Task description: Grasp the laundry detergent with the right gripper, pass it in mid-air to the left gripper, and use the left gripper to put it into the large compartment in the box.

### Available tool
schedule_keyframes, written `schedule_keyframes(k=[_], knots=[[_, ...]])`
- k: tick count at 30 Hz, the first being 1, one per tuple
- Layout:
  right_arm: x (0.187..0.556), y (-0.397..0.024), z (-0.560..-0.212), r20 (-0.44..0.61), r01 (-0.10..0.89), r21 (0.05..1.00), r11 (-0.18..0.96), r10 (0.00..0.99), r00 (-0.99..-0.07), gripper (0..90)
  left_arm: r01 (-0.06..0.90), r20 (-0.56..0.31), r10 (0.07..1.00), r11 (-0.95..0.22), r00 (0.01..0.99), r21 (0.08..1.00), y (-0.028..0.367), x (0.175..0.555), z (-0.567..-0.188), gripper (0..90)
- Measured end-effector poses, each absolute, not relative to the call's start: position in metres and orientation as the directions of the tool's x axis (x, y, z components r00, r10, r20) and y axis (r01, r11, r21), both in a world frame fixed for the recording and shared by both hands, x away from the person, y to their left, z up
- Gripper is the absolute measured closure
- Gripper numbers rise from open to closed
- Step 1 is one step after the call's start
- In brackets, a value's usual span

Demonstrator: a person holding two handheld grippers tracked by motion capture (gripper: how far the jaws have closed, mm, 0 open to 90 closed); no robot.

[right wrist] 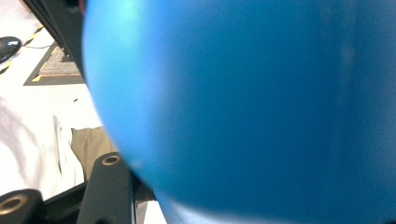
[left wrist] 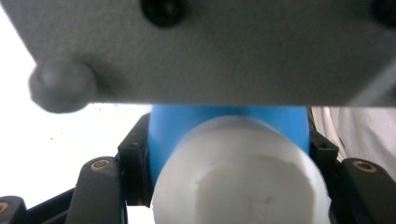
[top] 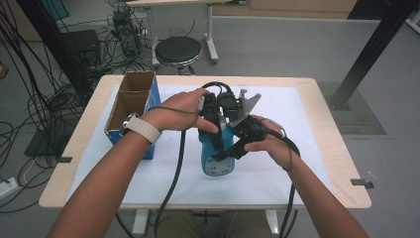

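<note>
Open cardboard box (top: 132, 106) with blue sides and two compartments stands near the table's left edge, well clear of the work at mid-table. Round black stool (top: 178, 50) beyond the far edge, tangled cables (top: 39, 99) and dark electronics on the grey floor at left, black frame post (top: 369, 49) at right. Nothing sits between the box and the hands.

Table (top: 327, 134): light wood rim, white sheet covering most of the top, black tape marks at the left and right edges.

Blue bottle (top: 217, 158), smooth glossy plastic, rounded body, pale label low on it, is held at the table's middle, toward the near edge. Left tool (top: 210, 116) pinches its upper part; in the left gripper view the black jaws bracket the blue shoulder just behind the white, matte, cylindrical cap (left wrist: 238, 182), with the other tool's grey plate close above. Right tool (top: 237, 141) pinches the bottle body from the right; in the right gripper view the blue wall (right wrist: 243, 107) sits against the lens. Left wrist wears a pale-strap watch (top: 141, 128).
</note>
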State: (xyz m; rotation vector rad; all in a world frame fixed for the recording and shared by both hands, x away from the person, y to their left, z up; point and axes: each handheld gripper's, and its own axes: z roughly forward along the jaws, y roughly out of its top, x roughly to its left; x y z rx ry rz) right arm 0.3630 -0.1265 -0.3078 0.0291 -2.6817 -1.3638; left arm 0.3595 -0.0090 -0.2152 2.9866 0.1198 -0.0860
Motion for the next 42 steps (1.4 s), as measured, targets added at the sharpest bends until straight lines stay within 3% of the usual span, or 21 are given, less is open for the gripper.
schedule_keyframes(k=[42], knots=[[0.3640, -0.1245, -0.3054, 0.106, 0.040, 0.806, 0.590, -0.078, -0.991, 42.7, 0.095, -0.061, 0.086, -0.984, 0.994, 0.153, -0.0064, 0.3606, -0.2129, 37.3]])
